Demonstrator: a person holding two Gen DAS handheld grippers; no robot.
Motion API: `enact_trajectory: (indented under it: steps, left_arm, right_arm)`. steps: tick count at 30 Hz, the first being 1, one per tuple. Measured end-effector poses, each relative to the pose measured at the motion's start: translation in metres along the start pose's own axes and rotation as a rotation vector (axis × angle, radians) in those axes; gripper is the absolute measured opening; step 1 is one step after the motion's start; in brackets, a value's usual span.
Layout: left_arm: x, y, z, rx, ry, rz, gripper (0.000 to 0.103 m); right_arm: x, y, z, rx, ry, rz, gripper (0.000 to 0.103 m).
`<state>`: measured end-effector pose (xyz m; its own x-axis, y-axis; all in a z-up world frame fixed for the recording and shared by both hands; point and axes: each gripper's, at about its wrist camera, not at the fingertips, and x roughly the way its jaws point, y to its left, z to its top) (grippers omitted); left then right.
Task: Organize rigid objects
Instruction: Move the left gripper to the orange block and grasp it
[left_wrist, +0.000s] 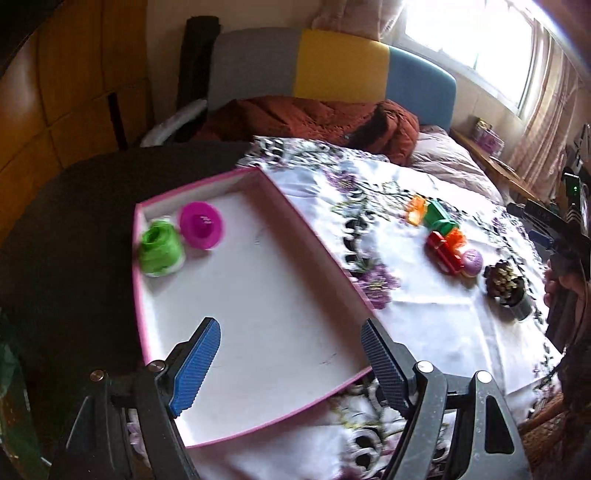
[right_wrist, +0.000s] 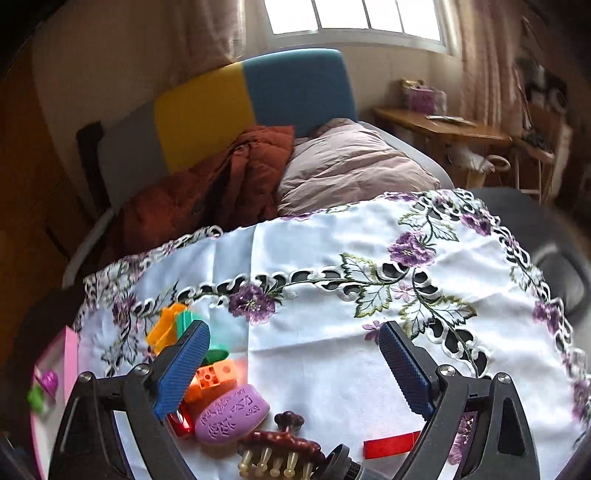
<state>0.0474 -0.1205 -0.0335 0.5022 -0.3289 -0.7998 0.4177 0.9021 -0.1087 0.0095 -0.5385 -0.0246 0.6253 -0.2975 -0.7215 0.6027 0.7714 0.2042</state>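
Note:
A pink-rimmed white box (left_wrist: 255, 280) lies on the floral tablecloth (left_wrist: 424, 317); a green cup (left_wrist: 160, 251) and a magenta cup (left_wrist: 202, 225) stand in its far left corner. My left gripper (left_wrist: 291, 354) is open and empty above the box's near part. To the right lie orange, green and red blocks (left_wrist: 441, 229), a purple egg-shaped piece (left_wrist: 472, 263) and a dark brown brush (left_wrist: 506, 286). My right gripper (right_wrist: 295, 365) is open and empty over the cloth. The blocks (right_wrist: 214, 373), purple piece (right_wrist: 232, 413) and brush (right_wrist: 280, 446) sit by its left finger.
A red flat piece (right_wrist: 391, 445) lies on the cloth near the right finger. Behind the table is a bed with a rust quilt (left_wrist: 314, 118), a pillow (right_wrist: 351, 162) and a yellow-blue headboard (left_wrist: 340, 66). A wooden desk (right_wrist: 439, 129) stands under the window.

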Motion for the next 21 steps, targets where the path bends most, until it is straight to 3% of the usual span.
enact_trajectory:
  steps: [7, 12, 21]
  left_arm:
    - [0.025, -0.038, 0.027, 0.036, 0.065, -0.094, 0.078]
    - [0.049, -0.075, 0.055, 0.093, 0.077, -0.139, 0.07]
    - [0.11, -0.124, 0.101, 0.191, 0.116, -0.145, 0.054]
  right_arm:
    - [-0.007, -0.015, 0.002, 0.103, -0.003, 0.034, 0.097]
    - [-0.007, -0.017, 0.003, 0.124, 0.008, 0.06, 0.097]
    - [-0.004, -0.016, 0.002, 0.139, 0.036, 0.108, 0.097]
